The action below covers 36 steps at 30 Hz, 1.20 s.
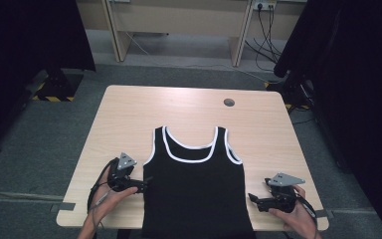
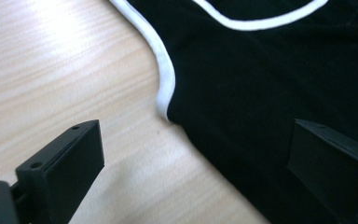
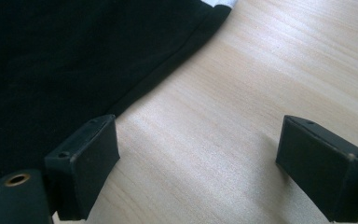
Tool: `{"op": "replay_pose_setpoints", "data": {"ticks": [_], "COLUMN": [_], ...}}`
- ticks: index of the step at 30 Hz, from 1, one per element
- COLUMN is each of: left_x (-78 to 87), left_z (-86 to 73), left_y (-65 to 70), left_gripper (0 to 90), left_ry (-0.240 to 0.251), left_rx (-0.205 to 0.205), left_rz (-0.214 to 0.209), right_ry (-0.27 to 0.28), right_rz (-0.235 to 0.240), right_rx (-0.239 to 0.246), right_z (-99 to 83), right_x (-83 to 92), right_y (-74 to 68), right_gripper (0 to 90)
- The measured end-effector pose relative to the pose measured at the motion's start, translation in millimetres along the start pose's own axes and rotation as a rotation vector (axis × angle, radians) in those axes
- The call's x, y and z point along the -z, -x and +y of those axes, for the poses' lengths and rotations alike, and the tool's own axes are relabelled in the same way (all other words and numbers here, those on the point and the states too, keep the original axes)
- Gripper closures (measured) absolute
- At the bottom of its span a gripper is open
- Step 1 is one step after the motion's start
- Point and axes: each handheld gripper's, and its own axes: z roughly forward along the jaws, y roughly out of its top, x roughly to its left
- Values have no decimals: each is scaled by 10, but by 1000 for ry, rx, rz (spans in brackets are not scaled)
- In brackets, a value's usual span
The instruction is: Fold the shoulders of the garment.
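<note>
A black tank top (image 1: 195, 184) with white trim lies flat on the wooden table (image 1: 129, 114), its neck away from me and its hem hanging over the near edge. My left gripper (image 1: 143, 185) is open at the garment's left side seam, just below the armhole. In the left gripper view the white-trimmed armhole edge (image 2: 165, 79) lies ahead, one jaw over bare wood and the other over black cloth (image 2: 270, 93). My right gripper (image 1: 252, 199) is open beside the right side seam (image 3: 168, 65); its jaws stand over the seam and the bare wood.
A round cable hole (image 1: 229, 102) sits at the table's far right. Black curtains hang at both sides. A desk with trailing cables (image 1: 266, 30) stands beyond the table. Bare wood stretches along the far half of the tabletop.
</note>
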Motion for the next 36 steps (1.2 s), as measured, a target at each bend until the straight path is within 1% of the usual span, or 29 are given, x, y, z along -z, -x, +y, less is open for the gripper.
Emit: {"op": "replay_pose_setpoints", "data": {"ticks": [4, 5, 6, 9, 10, 11, 13, 16, 19, 20, 21, 22, 25, 27, 29, 31, 32, 34, 35, 36], "left_x": [-38, -72, -96, -188, -188, -244, -286, -320, -377, -423, -423, -476, -560, -586, -674, -741, -741, -805, -868, -896], "left_z": [120, 193, 228, 336, 336, 405, 465, 511, 574, 622, 622, 674, 762, 791, 873, 916, 916, 952, 976, 983], "left_y": [-32, -51, -57, -76, -76, -89, -99, -103, -117, -119, -119, -117, -129, -134, -153, -167, -167, -190, -212, -225], "left_gripper": [31, 34, 37, 46, 49, 50, 51, 51, 51, 51, 51, 51, 51, 51, 51, 52, 51, 54, 54, 54], "left_ry": [13, 20, 26, 25, 25, 22, 21, 16, 17, 16, 16, 14, 16, 14, 10, 3, 3, -14, -20, -22], "left_rx": [7, 8, 15, 12, 12, 12, 14, 8, 7, 7, 7, 0, 4, 3, -5, -3, -3, -13, -5, 4], "left_rz": [2, 4, 5, 3, 3, 2, 1, -1, 8, 4, 4, 0, 1, 0, 11, 24, 24, 33, 39, 38], "right_ry": [0, 0, 0, 0, 0, 0, 0, 0, -1, -1, -1, -1, 0, 0, 0, 0, 0, 0, 0, 0], "right_rz": [0, 0, 0, 0, 0, 0, 0, 1, 2, 3, 3, 4, 4, 4, 4, 5, 5, 6, 6, 6], "right_rx": [0, 0, 0, 0, 0, 1, 1, 2, 3, 3, 3, 3, 3, 4, 4, 6, 6, 6, 6, 6], "right_z": [0, 0, 0, 0, 0, 0, 0, 0, 0, 0, 0, 0, 0, 0, 0, 0, 0, 0, 0, 0], "right_x": [0, 0, 0, 0, 0, 0, 0, 0, 0, 0, 0, 0, 0, 0, 0, 0, 0, -1, -1, -1], "right_y": [0, 0, 0, 0, 0, 0, 0, 0, 0, -1, -1, -1, -1, -1, -1, -1, -1, -1, -1, -2], "right_gripper": [132, 132, 131, 131, 131, 131, 131, 131, 131, 131, 131, 131, 131, 131, 131, 131, 131, 131, 131, 131]}}
